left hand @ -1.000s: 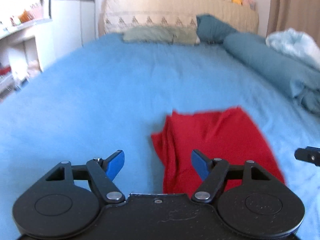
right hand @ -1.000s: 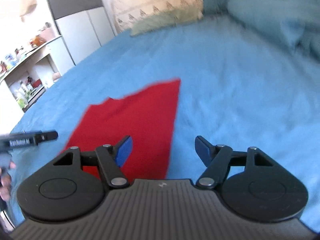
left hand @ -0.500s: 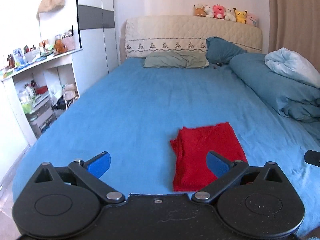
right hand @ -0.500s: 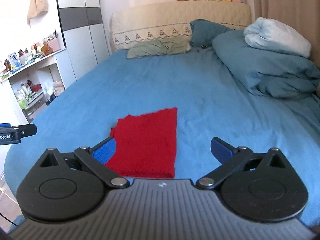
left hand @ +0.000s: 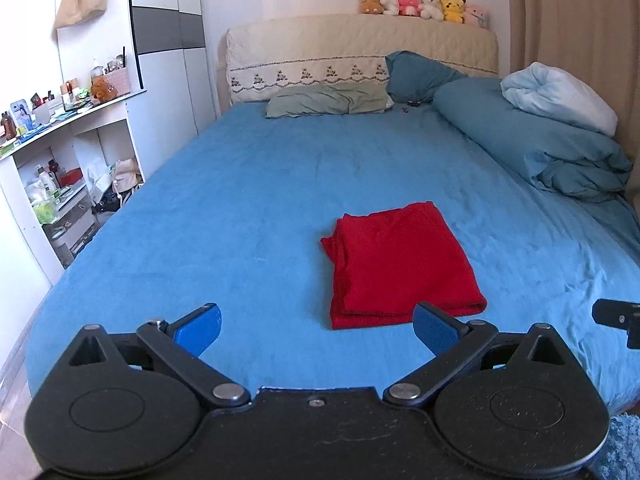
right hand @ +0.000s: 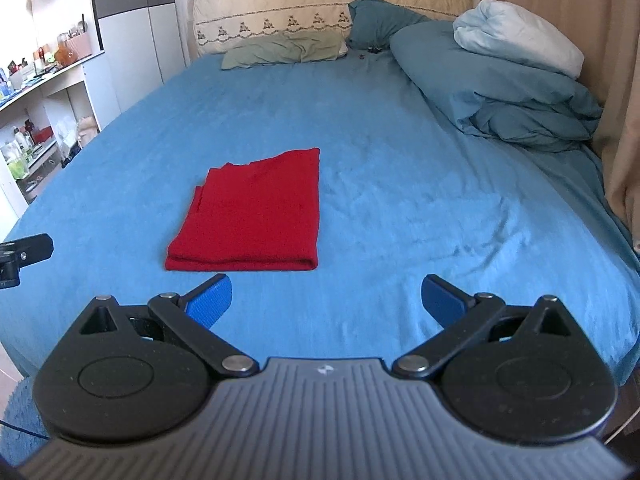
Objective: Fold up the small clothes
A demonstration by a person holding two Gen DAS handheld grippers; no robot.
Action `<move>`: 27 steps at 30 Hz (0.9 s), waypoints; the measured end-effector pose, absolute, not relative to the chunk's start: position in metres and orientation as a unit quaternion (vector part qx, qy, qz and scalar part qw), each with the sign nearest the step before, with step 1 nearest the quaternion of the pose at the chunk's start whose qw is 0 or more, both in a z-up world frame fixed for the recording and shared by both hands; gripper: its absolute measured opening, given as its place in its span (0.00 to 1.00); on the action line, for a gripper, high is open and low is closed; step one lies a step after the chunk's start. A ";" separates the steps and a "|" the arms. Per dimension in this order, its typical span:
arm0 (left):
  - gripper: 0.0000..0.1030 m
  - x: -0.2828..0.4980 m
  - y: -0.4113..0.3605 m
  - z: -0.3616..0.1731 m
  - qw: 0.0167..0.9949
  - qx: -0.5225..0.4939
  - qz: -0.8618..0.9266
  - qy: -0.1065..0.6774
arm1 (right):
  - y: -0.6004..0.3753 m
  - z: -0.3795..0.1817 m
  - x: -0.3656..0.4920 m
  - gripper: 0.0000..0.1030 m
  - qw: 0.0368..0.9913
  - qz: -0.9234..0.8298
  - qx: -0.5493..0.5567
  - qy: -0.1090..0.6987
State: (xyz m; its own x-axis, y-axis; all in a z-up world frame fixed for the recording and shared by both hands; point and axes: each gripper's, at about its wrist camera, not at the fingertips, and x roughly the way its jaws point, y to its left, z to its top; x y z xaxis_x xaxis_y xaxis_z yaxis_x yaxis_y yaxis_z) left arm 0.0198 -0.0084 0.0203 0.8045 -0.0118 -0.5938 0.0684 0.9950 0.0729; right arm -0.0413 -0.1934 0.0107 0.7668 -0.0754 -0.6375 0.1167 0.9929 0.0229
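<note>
Both the left claw [left hand: 316,326] and right claw [right hand: 326,296] hang spread and empty above the bed [left hand: 248,200], clear of the folded red cloth [left hand: 396,264], which looks finished.

Left gripper [left hand: 317,330]: black body, 2 round discs, silver pivot screws, blue pads. Right gripper [right hand: 326,297]: same, w/ ribbed grey cover behind jaws.

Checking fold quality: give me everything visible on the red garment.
The red garment is a plain, soft-looking knit, folded into a layered rectangle lying flat on the blue bedsheet. The near edge is a rounded, stacked fold; the far left corner shows slightly uneven layers. Only the sheet touches it. The left gripper and right gripper are both open, short of it.
</note>
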 end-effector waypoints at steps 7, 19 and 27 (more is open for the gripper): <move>1.00 0.013 -0.008 0.018 0.950 0.044 -0.015 0.310 | -0.190 0.011 -0.039 1.00 0.939 -0.049 0.022 0.340; 1.00 0.013 -0.010 0.019 0.949 0.051 -0.011 0.310 | -0.187 0.012 -0.038 1.00 0.938 -0.047 0.020 0.343; 1.00 0.013 -0.013 0.018 0.950 0.055 -0.010 0.309 | -0.188 0.012 -0.037 1.00 0.938 -0.047 0.026 0.343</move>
